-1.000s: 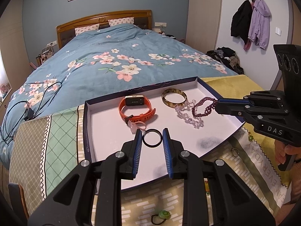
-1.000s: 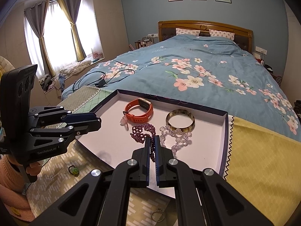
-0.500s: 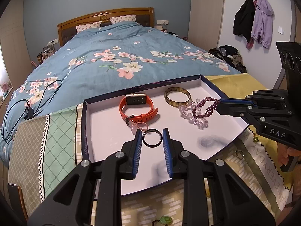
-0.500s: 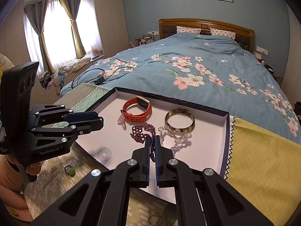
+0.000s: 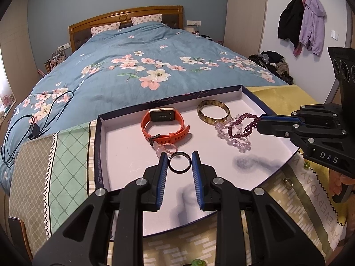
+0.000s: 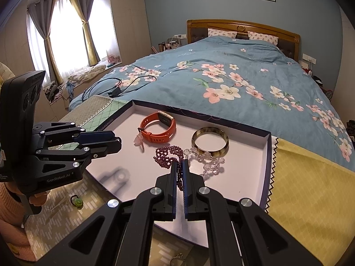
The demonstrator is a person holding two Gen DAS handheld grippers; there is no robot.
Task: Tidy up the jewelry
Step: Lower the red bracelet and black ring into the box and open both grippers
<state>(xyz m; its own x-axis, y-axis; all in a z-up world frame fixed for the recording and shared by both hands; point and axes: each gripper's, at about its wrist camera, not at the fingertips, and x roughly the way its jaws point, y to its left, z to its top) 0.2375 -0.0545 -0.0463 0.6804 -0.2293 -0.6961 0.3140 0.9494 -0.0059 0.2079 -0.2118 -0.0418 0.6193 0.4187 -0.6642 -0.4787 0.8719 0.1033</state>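
Left wrist view: tray holds watch, bangle, 2 beaded bracelets.

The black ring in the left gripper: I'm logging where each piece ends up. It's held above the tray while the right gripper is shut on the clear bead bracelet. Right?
Not quite. The right gripper is shut on the purple bead bracelet; the clear bead bracelet lies beside it in the tray, as the right wrist view shows. The left gripper does hold the black ring.

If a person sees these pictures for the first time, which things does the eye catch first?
First, the white tray at the foot of the bed, with an orange watch and an amber bangle at its back. Nearer, the left gripper holds a black ring, and the right gripper pinches a purple bead bracelet.
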